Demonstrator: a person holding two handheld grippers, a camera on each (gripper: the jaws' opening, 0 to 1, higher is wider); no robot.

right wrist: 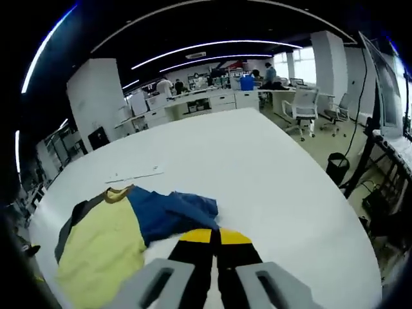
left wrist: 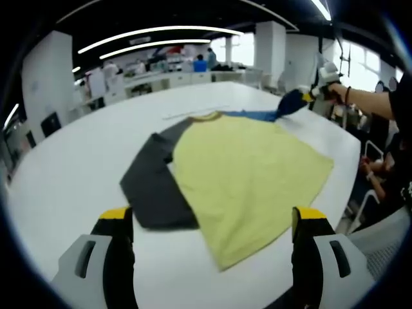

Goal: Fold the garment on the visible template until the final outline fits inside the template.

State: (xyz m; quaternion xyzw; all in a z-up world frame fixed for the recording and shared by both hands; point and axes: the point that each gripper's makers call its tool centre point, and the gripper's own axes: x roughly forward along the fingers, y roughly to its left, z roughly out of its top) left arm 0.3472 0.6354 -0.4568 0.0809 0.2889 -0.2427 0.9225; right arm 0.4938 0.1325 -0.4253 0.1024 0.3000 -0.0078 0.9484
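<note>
A shirt with a yellow body (left wrist: 248,170), a dark grey sleeve (left wrist: 151,183) and a blue sleeve (left wrist: 257,116) lies spread on the white table (left wrist: 77,161). My left gripper (left wrist: 212,215) hovers open at the shirt's near hem, one jaw off each side of it. My right gripper (left wrist: 301,98), held by a person's hand, is shut on the tip of the blue sleeve and lifts it off the table. In the right gripper view the jaws (right wrist: 215,235) meet on the bunched blue sleeve (right wrist: 170,214), with the yellow body (right wrist: 103,248) to the left.
A thin pale strip (left wrist: 193,114) lies on the table just beyond the collar, also seen as the strip (right wrist: 136,172). The table edge (left wrist: 351,161) runs close on the right. Office chairs (right wrist: 302,106), desks and people stand at the back.
</note>
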